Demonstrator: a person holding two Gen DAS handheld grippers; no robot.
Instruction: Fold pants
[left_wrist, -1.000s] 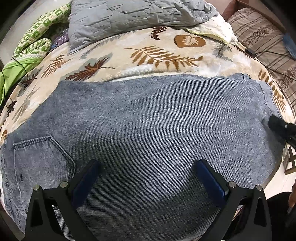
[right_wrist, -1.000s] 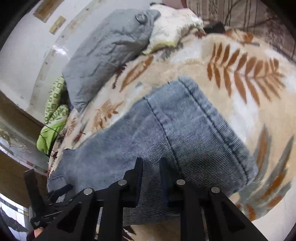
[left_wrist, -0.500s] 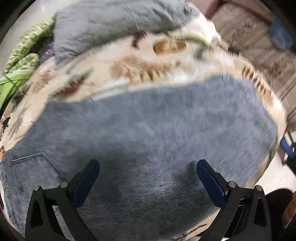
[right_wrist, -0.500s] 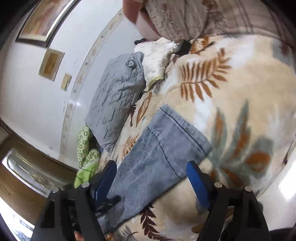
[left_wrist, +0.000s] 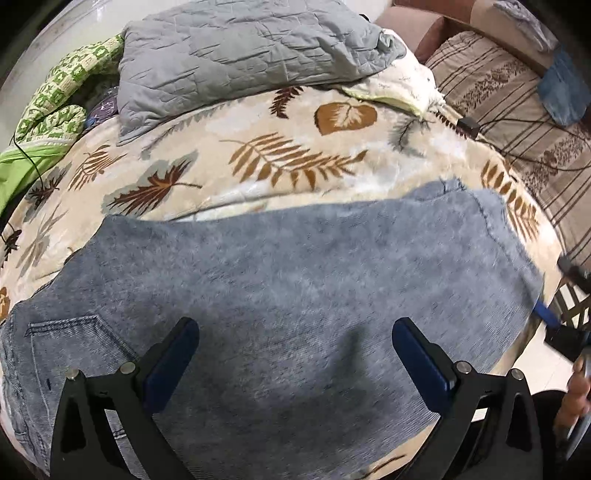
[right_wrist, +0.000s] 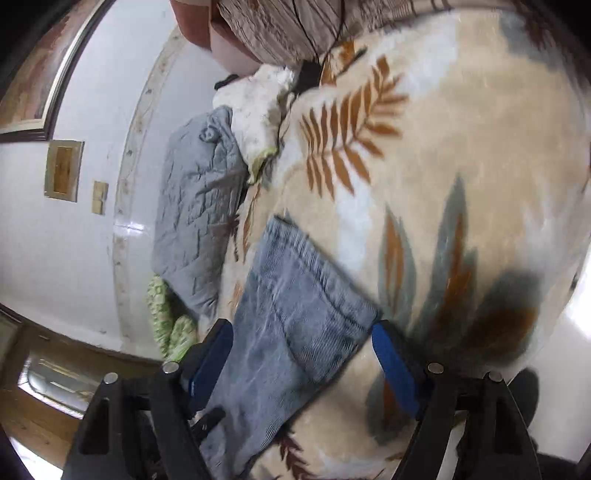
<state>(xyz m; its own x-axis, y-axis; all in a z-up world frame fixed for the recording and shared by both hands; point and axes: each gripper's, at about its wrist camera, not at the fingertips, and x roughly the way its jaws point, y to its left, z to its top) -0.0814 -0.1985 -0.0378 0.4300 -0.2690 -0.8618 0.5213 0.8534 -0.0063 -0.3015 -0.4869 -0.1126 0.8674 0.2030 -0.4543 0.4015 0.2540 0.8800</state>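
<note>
Grey-blue jeans (left_wrist: 295, 295) lie flat across a leaf-print blanket (left_wrist: 288, 147) on a bed, folded lengthwise, with a back pocket (left_wrist: 70, 339) at the left and the leg hem (left_wrist: 491, 221) at the right. My left gripper (left_wrist: 295, 354) is open and empty, just above the middle of the jeans. My right gripper (right_wrist: 301, 362) is open and empty, hovering by the hem end of the jeans (right_wrist: 295, 314). It shows at the right edge of the left wrist view (left_wrist: 554, 317).
A grey quilted cover (left_wrist: 236, 55) and a green patterned cloth (left_wrist: 55, 107) lie at the back of the bed. A striped pillow (left_wrist: 509, 99) with black cables is at the right. The bed's front edge drops to a pale floor (left_wrist: 535, 350).
My right gripper opened, let go of the hem end of the jeans and pulled back. My left gripper stayed open and lifted a little away from the jeans.
</note>
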